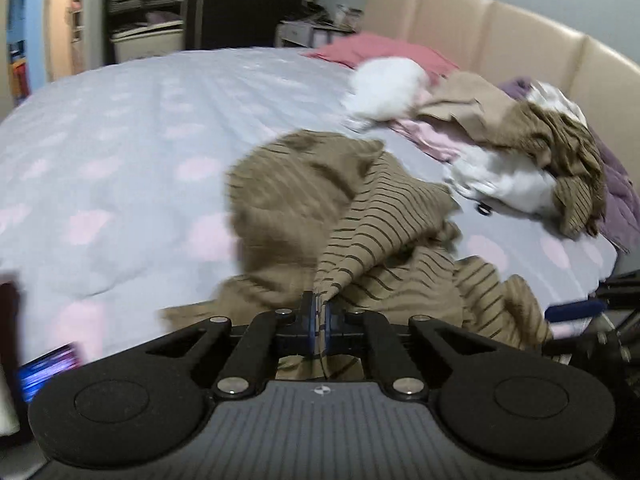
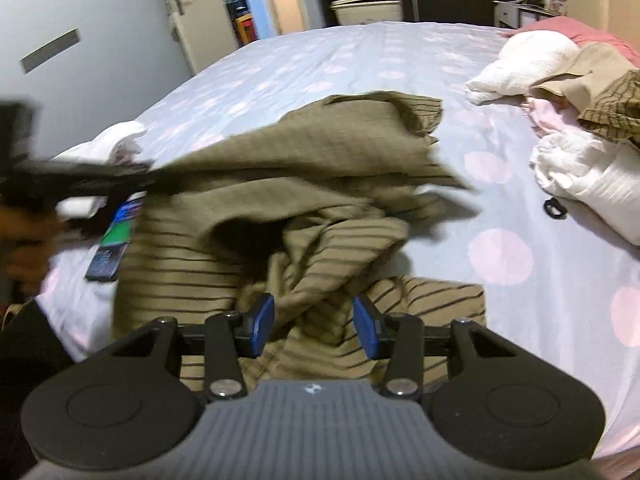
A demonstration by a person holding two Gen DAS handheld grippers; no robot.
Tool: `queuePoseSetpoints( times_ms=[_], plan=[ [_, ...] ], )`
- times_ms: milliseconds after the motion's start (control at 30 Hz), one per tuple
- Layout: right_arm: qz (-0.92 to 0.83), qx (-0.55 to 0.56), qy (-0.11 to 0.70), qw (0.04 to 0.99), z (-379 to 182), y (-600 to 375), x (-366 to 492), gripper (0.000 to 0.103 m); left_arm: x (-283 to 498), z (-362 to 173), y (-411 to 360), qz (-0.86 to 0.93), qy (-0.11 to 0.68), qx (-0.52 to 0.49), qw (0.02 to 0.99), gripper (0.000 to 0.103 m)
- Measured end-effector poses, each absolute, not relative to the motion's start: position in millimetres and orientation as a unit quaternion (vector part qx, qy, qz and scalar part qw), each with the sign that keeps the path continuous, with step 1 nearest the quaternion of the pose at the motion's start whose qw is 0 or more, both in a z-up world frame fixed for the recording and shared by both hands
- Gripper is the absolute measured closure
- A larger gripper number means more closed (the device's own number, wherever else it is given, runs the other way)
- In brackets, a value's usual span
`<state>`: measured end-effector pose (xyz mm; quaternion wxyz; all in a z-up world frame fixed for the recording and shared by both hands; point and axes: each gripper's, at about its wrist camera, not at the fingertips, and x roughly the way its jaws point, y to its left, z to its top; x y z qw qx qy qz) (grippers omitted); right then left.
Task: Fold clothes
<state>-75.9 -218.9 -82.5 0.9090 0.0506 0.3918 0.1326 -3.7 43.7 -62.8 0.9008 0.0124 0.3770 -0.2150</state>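
Observation:
A tan garment with thin dark stripes lies bunched on the near part of the bed. My left gripper is shut on a pulled-up fold of it, and the cloth stretches away from the blue pads. In the right wrist view the same striped garment fills the middle, motion-blurred at its edges. My right gripper is open, its blue pads on either side of a ridge of cloth without pinching it. The left gripper shows as a dark blur at the left, held by a hand.
The bed has a pale sheet with pink dots. A heap of clothes, white, pink, tan and purple, sits at the right by the headboard. A phone lies near the left edge. A small black ring rests by the white clothes.

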Motion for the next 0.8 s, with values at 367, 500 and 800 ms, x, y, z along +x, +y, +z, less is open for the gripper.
queuePoseSetpoints(
  times_ms=[367, 500, 800],
  plan=[
    [0.075, 0.121, 0.363, 0.921, -87.1, -197.4, -9.8, 0.042, -54.2, -60.5, 131.0, -0.167, 0.387, -0.031, 0.906, 0.101],
    [0.053, 0.17, 0.363, 0.915, -94.6, -196.7, 17.4, 0.042, -64.8, -61.7, 150.7, -0.152, 0.387, -0.043, 0.908, 0.101],
    [0.049, 0.262, 0.374, 0.888, -111.1, -193.6, 50.1, 0.036, -77.8, -60.8, 163.7, -0.155, 0.383, -0.056, 0.909, 0.101]
  ],
)
